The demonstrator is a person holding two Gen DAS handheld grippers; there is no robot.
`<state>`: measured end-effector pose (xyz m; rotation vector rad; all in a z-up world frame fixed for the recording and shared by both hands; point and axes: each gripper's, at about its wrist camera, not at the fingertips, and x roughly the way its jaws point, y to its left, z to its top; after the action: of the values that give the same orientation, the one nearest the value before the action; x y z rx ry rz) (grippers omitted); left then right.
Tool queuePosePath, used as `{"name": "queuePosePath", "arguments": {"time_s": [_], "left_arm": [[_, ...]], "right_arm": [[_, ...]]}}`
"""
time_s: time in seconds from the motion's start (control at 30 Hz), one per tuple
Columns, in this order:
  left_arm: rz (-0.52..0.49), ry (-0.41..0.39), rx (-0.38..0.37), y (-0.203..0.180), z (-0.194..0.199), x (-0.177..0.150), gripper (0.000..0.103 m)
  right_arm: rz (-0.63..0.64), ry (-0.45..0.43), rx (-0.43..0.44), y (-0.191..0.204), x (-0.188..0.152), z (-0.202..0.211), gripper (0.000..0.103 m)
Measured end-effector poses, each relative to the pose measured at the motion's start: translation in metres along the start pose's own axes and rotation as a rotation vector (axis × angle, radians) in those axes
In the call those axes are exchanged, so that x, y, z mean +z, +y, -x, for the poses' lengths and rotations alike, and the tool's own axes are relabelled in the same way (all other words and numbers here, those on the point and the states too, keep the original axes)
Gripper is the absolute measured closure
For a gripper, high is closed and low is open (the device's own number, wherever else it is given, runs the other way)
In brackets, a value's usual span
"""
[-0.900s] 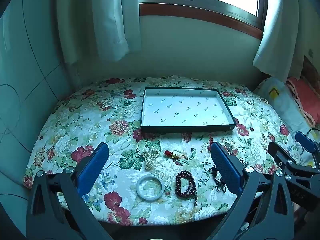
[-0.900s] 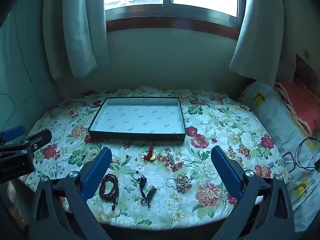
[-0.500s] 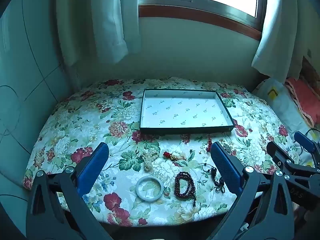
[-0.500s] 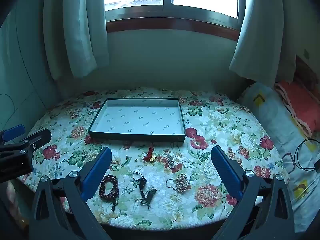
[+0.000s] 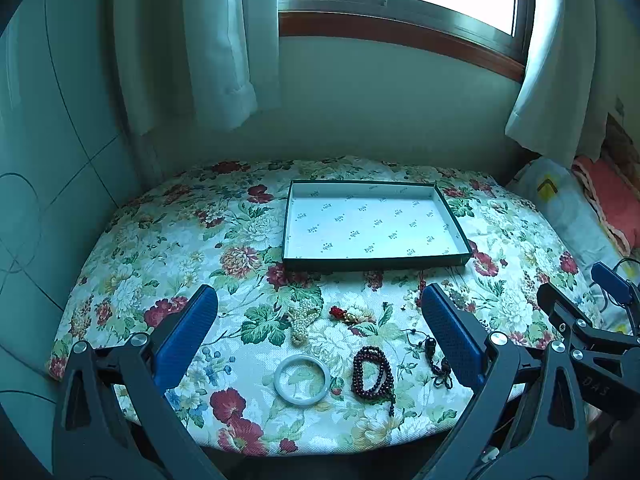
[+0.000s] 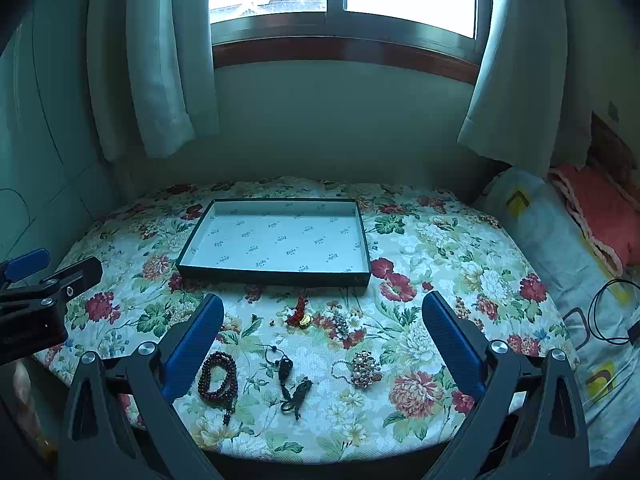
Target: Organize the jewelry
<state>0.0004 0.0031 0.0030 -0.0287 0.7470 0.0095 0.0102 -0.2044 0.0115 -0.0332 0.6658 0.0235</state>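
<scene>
Above: left gripper & right gripper are held fully spread, nothing gripped. Jewelry, incl. white bangle & dark bead bracelet, is laid on floral cloth, near side of empty tray.

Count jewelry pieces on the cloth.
7, all in front of the tray: pearls, red charm, white bangle, dark beads, black cord pendant, pearl cluster, small beaded piece. More may hide in the print.

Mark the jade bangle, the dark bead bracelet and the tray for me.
jade bangle (image 5: 280, 385): left wrist view, left rim.
dark bead bracelet (image 5: 387, 372): left wrist view, right strand.
tray (image 6: 276, 278): right wrist view, near wall.
</scene>
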Motion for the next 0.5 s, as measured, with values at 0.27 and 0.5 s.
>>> {"name": "queuePosePath", "arguments": {"time_s": [0.27, 0.5], "left_arm": [[0.001, 0.008, 0.000, 0.0005, -0.0021, -0.0013, 0.002], [0.003, 0.008, 0.002, -0.0001, -0.0021, -0.0023, 0.002]], "right_arm": [[0.001, 0.005, 0.002, 0.0004, -0.0014, -0.0020, 0.004], [0.002, 0.001, 0.002, 0.0020, -0.0019, -0.0025, 0.004]]}}
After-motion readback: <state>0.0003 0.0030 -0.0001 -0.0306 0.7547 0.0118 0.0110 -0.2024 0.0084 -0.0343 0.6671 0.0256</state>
